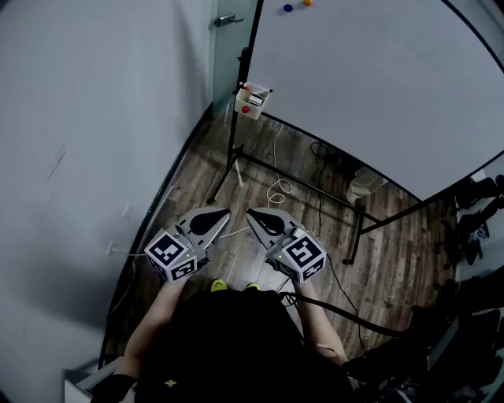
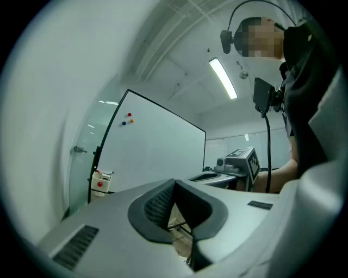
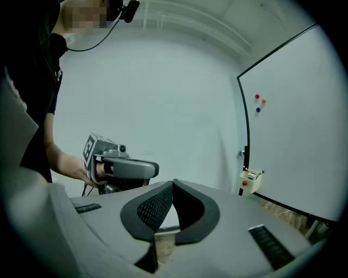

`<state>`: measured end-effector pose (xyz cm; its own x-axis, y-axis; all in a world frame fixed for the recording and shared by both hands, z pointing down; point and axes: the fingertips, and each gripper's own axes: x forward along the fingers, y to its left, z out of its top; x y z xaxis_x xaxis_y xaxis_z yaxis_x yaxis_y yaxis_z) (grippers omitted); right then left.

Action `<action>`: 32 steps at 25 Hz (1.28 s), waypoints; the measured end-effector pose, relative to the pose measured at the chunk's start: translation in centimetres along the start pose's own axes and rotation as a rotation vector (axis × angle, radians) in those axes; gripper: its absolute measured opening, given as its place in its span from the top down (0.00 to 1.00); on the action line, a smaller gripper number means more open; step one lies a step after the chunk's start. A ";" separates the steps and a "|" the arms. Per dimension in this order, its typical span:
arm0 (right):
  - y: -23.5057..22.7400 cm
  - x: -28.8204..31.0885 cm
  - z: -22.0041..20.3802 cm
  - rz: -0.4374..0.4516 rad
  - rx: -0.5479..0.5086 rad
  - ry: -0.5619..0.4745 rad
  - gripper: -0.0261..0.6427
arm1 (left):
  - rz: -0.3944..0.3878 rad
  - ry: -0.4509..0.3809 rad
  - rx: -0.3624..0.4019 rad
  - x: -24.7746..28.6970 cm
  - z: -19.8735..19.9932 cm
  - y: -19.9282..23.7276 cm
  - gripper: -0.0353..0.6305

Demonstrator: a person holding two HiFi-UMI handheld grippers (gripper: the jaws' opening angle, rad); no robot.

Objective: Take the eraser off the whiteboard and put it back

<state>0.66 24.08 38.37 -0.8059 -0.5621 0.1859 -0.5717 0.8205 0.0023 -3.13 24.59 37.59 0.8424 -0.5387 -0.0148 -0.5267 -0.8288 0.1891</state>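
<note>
Grey left gripper (image 1: 224, 212) and right gripper (image 1: 252, 214), each with its jaws pressed together and nothing between, held side by side above wood floor (image 1: 260, 165). Whiteboard (image 1: 378, 86) well apart ahead. White holder (image 1: 252, 100) at its lower left corner; cannot tell whether the eraser lies inside.

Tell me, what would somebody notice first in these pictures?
The big whiteboard stands on a frame at the top right of the head view, with small coloured magnets high up on it. Down in the middle, the left tongs and the right tongs are held side by side, both shut and empty, above the wooden floor.
</note>
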 end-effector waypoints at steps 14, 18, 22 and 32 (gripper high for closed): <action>-0.6 0.7 0.2 0.005 0.024 -0.017 0.97 | -0.002 -0.013 -0.022 0.5 0.3 0.2 0.91; -0.4 0.8 -0.3 0.004 0.030 -0.004 0.97 | -0.008 -0.005 -0.034 0.5 0.0 0.1 0.91; -0.3 1.0 -0.9 -0.015 0.029 0.014 0.97 | -0.015 -0.002 -0.044 0.1 -0.2 0.3 0.91; -1.0 1.7 -1.4 -0.049 0.027 0.046 0.97 | -0.013 0.005 -0.048 -0.2 -0.4 1.3 0.91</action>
<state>0.07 22.44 40.09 -0.7692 -0.5957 0.2312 -0.6148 0.7886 -0.0135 -3.97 23.66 38.26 0.8499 -0.5268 -0.0130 -0.5093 -0.8275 0.2361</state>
